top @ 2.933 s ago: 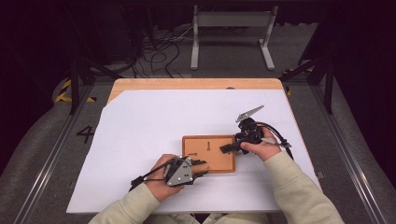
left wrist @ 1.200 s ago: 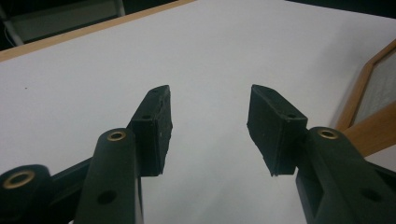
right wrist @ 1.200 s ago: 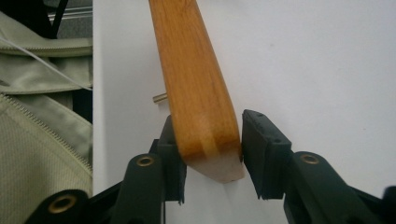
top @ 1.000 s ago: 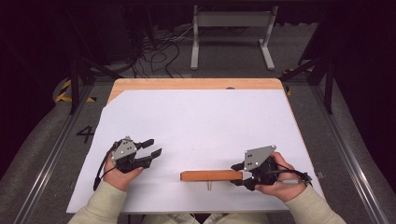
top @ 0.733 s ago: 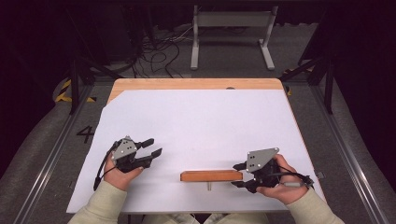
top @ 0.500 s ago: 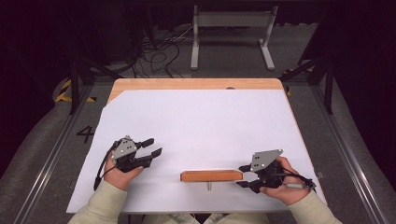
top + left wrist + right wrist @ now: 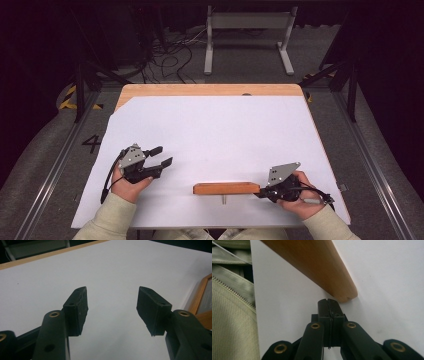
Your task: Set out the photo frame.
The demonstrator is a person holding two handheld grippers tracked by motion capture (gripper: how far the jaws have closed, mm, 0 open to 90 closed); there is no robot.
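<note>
Right gripper [image 7: 259, 193] lowered, closing empty beside upright wooden frame [image 7: 226, 188].

Room: dark all around, with light falling on the table.
Floor [image 7: 385, 150]: grey, with metal rails [image 7: 45, 185] on both sides.
Table [image 7: 210, 90]: wood, under a big white sheet [image 7: 215, 135].
Far end: a white metal stand [image 7: 247, 22] and black cables [image 7: 170, 55] on the floor.
</note>
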